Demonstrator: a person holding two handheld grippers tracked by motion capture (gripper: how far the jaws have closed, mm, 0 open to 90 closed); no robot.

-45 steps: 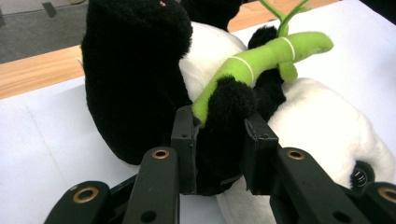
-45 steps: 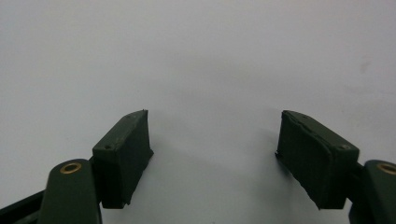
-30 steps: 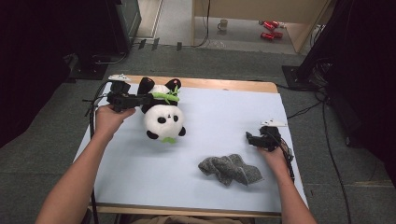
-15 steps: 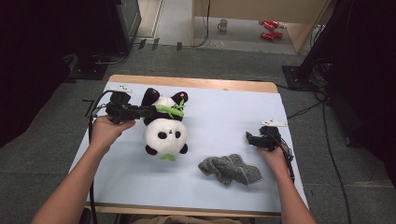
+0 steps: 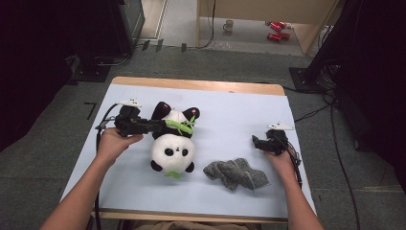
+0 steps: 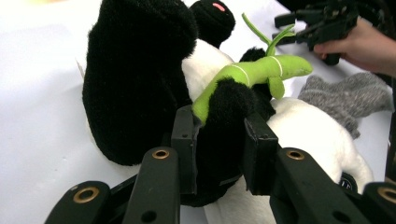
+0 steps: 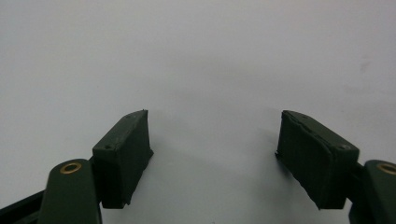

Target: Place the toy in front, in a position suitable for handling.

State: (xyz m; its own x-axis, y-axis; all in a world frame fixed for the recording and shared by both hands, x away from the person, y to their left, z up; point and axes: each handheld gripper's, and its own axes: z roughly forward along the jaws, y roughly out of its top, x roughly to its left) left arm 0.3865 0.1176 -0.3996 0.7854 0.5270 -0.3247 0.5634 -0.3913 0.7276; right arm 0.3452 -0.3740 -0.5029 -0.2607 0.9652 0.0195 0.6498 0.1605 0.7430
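A: So, where is the toy panda [image 5: 172,143]?

B: It lies on the pale sheet [image 5: 230,115] that covers the table, left of the middle, with its black feet towards the far edge and its face towards the person. A green stalk [image 5: 181,126] lies across its upper body.

A: And the left gripper [image 5: 160,125]?

B: It comes in level from the left, held in the left hand [image 5: 112,143]. In the left gripper view its two jaws are clamped on one black arm [image 6: 224,121] of the panda, the one that hugs the green stalk. The plush bulges between the pads, so the grip is firm.

A: What about the right gripper [image 5: 256,142]?

B: It rests over bare sheet at the right side, held by the right hand [image 5: 280,160], and points towards the panda. In the right gripper view its jaws stand wide apart with nothing between them.

A: Anything else on the table?

B: A crumpled grey cloth [image 5: 235,173] lies just right of the panda's head, between the panda and the right hand, near the close edge. It touches neither gripper.
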